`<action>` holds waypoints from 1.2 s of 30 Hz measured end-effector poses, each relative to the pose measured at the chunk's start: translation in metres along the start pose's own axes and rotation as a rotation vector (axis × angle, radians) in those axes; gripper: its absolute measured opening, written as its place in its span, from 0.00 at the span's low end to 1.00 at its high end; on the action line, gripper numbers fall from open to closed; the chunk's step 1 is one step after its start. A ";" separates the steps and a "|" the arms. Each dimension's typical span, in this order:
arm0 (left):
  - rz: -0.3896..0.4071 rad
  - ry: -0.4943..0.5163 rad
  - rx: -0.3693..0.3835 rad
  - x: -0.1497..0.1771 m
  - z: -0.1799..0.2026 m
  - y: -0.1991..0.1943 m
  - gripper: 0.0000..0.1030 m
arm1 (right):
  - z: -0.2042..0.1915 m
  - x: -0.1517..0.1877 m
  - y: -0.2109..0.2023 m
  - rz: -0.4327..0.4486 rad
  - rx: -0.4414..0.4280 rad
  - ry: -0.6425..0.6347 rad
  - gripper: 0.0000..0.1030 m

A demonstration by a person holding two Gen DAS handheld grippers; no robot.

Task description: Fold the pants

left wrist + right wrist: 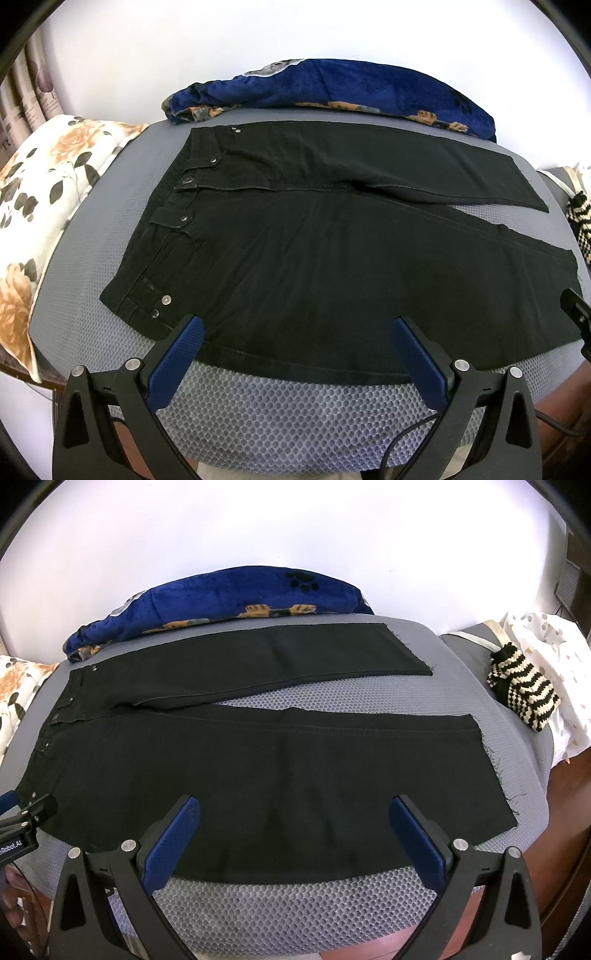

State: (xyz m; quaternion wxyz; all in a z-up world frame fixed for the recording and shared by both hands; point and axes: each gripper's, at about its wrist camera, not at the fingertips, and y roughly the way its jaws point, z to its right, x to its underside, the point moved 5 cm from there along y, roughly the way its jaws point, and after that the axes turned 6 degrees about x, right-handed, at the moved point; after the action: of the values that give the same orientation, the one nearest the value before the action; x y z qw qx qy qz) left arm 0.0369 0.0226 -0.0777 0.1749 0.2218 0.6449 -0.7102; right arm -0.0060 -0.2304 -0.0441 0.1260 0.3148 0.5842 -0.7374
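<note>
Item: one pair of black denim pants (314, 251), spread flat and face-up on a grey honeycomb-mesh mattress pad (295, 417), waistband toward its left edge, two legs splayed toward the right edge, hems raw. Handling, judged: moderately heavy, limp but thick-seamed, not slippery or fragile; best taken at the near side seam, by waistband corner and hem. Left claw (295, 354): one, jaws wide apart, empty, hovering at the near edge by the waist. Right claw (293, 832): one, likewise spread, empty, over the near leg. Also: one blue plush blanket (332, 88) along the far edge; one floral pillow (44, 192); one striped crochet pouch (524, 694).
</note>
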 end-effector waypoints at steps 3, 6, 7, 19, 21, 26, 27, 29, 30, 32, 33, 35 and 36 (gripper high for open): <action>0.001 -0.001 0.001 -0.001 0.000 0.000 0.98 | 0.000 -0.001 0.000 0.001 -0.001 -0.003 0.99; 0.004 -0.002 0.006 -0.002 -0.001 -0.001 0.98 | -0.001 -0.002 0.001 -0.002 -0.006 -0.002 0.99; 0.007 -0.003 0.008 -0.003 -0.002 -0.001 0.98 | -0.001 -0.003 0.002 -0.003 -0.008 -0.001 0.99; 0.038 -0.074 0.047 -0.069 -0.062 0.006 0.79 | -0.010 -0.051 0.009 0.048 -0.200 0.013 0.99; 0.039 -0.112 0.070 -0.088 -0.084 0.011 0.77 | -0.017 -0.067 0.009 0.074 -0.292 0.025 0.99; 0.071 -0.207 0.196 -0.148 -0.147 0.032 0.77 | -0.037 -0.104 0.031 0.053 -0.403 0.050 0.99; 0.070 -0.224 0.234 -0.158 -0.158 0.038 0.77 | -0.040 -0.110 0.037 0.043 -0.404 0.058 0.99; 0.058 -0.266 0.306 -0.176 -0.178 0.052 0.77 | -0.051 -0.120 0.051 0.029 -0.407 0.045 0.99; 0.045 -0.285 0.351 -0.185 -0.189 0.062 0.73 | -0.055 -0.122 0.057 0.024 -0.402 0.039 0.99; 0.016 -0.325 0.426 -0.203 -0.208 0.084 0.65 | -0.067 -0.127 0.071 0.002 -0.395 0.026 0.99; 0.006 -0.338 0.452 -0.209 -0.214 0.093 0.57 | -0.073 -0.129 0.077 -0.010 -0.397 0.026 0.99; -0.029 -0.381 0.503 -0.223 -0.229 0.117 0.55 | -0.084 -0.130 0.092 -0.045 -0.412 0.032 0.99; -0.039 -0.396 0.513 -0.227 -0.234 0.124 0.55 | -0.088 -0.130 0.098 -0.057 -0.413 0.033 0.99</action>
State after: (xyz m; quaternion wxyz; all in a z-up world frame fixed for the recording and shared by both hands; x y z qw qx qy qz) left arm 0.3149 0.2333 -0.0758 0.2218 0.1041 0.4026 -0.8820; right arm 0.1760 -0.1989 -0.0516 0.1573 0.2778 0.7337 -0.5998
